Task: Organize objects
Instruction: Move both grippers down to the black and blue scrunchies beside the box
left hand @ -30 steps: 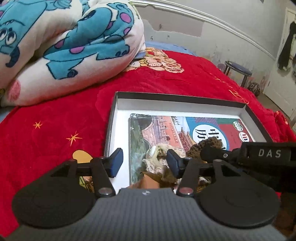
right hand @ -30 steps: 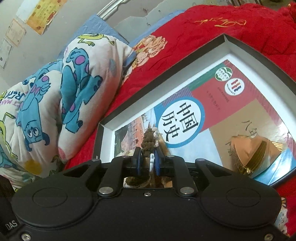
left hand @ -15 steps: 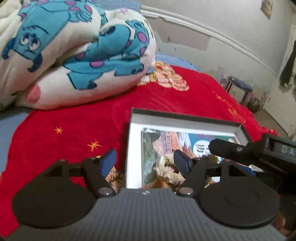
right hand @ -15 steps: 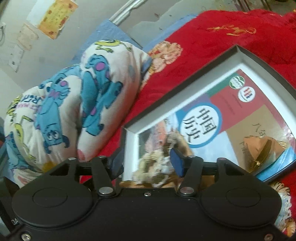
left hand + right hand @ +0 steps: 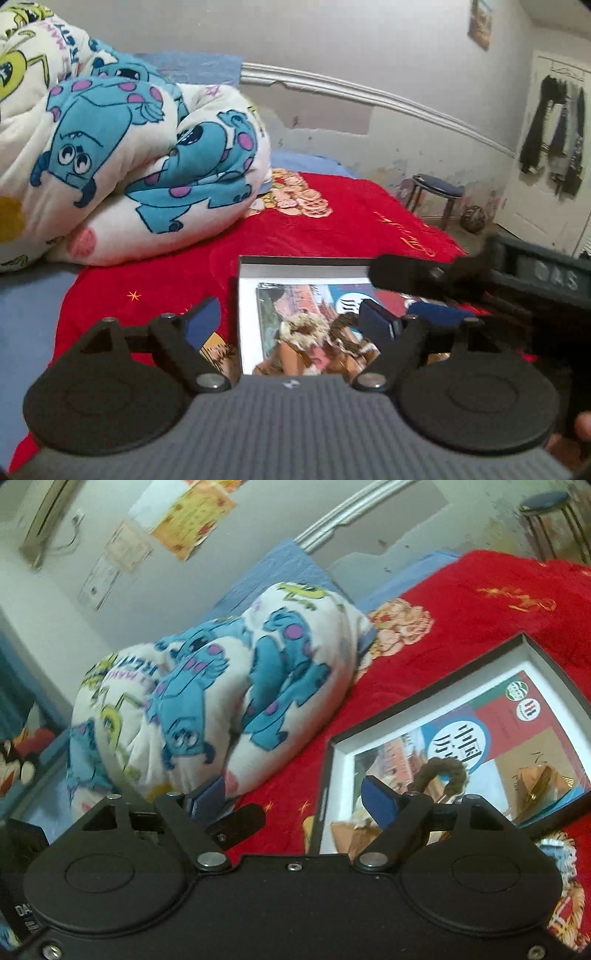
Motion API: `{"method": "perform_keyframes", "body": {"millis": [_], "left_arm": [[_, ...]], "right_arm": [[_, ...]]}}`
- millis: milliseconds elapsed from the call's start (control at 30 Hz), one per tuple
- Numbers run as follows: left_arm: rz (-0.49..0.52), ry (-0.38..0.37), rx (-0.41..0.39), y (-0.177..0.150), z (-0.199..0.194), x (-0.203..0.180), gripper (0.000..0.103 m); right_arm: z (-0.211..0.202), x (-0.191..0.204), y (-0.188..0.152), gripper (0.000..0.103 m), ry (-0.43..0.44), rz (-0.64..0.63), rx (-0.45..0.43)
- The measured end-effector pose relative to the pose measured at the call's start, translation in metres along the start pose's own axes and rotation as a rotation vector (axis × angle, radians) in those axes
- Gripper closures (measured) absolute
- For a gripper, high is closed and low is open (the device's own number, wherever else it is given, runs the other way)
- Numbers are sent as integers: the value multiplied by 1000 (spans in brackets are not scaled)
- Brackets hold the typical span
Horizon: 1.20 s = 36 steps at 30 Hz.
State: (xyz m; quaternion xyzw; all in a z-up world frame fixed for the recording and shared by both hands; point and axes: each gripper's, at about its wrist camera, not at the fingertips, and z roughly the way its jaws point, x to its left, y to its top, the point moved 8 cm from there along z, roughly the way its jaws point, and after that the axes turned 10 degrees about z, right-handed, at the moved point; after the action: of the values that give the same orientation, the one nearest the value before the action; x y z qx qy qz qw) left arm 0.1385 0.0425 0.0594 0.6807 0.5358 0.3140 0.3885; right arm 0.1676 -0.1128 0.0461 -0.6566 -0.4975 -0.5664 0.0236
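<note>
Both claws, left claw (image 5: 286, 325) and right claw (image 5: 293, 799), gaping, grasping nothing; we are risking snagging woven toy (image 5: 445, 775) on textbook (image 5: 517, 734), dragging it out of box (image 5: 546, 653).

glossy book cover (image 5: 509, 734) (plush blanket (image 5: 332, 236))

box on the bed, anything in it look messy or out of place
Yes. A loose heap of small items, one a brown twisted cord, lies piled on the book at one end of the box, not laid neatly. A tan folded piece sits apart. Both grippers, left and right, are open.
</note>
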Motion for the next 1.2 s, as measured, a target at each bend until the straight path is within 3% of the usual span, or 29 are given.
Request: {"method": "perform_keyframes", "body": {"millis": [200, 400, 700, 900, 1067, 1200], "left_arm": [[11, -10, 37, -29, -2, -10, 10], [-85, -20, 110, -43, 11, -8, 10], [10, 133, 124, -56, 6, -14, 10], [83, 87, 206, -76, 11, -39, 9], [26, 85, 302, -101, 15, -31, 9], [-16, 91, 315, -110, 10, -25, 9]], "right_arm": [[-27, 15, 0, 17, -47, -76, -24], [-50, -6, -4, 16, -127, -78, -46], [-83, -57, -28, 16, -265, -27, -73], [-116, -89, -40, 16, -293, 69, -76], [-138, -121, -57, 18, -404, 53, -18], [-130, -127, -59, 18, -446, 18, 5]]}}
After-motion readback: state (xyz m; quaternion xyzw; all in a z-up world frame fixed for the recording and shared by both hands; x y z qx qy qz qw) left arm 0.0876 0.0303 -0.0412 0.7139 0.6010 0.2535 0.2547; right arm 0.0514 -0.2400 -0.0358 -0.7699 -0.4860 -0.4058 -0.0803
